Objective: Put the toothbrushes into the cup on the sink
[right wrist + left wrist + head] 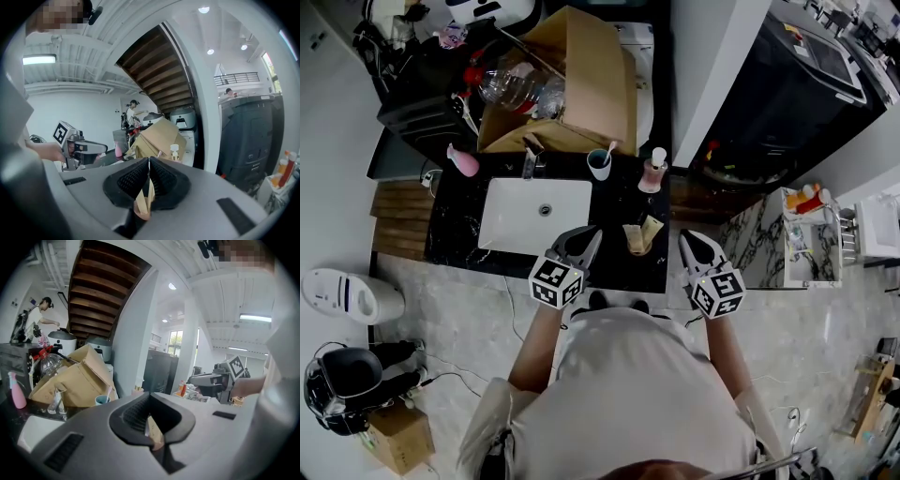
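Note:
A blue cup (599, 166) stands on the black counter (459, 225) behind the white sink (525, 220), with one pale toothbrush (609, 150) leaning in it. The cup (100, 400) also shows in the left gripper view. Two tan, flat items (639, 234) lie on the counter right of the sink; I cannot tell what they are. My left gripper (592, 234) hovers over the counter's front edge, left of them, shut and empty. My right gripper (686, 239) is to their right, also shut and empty. In their own views the left gripper (150, 394) and right gripper (148, 160) have their jaws together.
A faucet (529, 161) and a pink bottle (461, 160) stand behind the sink, a pump bottle (653, 172) right of the cup. An open cardboard box (581, 84) rises behind the counter. A dark appliance (787, 94) stands to the right, a white wall between.

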The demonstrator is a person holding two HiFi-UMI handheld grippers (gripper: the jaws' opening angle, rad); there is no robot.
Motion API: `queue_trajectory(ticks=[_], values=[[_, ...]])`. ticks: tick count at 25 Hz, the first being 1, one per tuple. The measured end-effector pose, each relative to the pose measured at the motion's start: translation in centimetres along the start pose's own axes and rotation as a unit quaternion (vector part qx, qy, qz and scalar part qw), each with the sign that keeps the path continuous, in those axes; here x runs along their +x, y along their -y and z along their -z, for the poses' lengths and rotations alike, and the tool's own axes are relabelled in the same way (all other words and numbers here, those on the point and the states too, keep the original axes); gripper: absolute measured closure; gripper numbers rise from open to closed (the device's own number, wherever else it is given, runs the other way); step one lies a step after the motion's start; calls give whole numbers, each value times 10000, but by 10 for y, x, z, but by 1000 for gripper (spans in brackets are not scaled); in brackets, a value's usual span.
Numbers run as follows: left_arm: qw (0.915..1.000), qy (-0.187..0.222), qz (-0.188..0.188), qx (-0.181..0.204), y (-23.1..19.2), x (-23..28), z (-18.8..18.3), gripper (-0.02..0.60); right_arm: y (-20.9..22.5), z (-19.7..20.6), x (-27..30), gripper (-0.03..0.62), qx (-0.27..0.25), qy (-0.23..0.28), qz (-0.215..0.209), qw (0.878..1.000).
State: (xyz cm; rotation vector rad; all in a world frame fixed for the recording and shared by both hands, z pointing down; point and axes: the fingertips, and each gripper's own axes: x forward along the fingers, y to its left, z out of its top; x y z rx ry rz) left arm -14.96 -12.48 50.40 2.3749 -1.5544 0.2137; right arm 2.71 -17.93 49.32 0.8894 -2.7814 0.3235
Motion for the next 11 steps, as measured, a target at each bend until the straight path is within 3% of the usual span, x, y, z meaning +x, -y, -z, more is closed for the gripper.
queue_trajectory(ticks=[11], values=[[10000,-18,20,49,3,3,-1,574,1,1,-2,557,25,-7,-2,10000]])
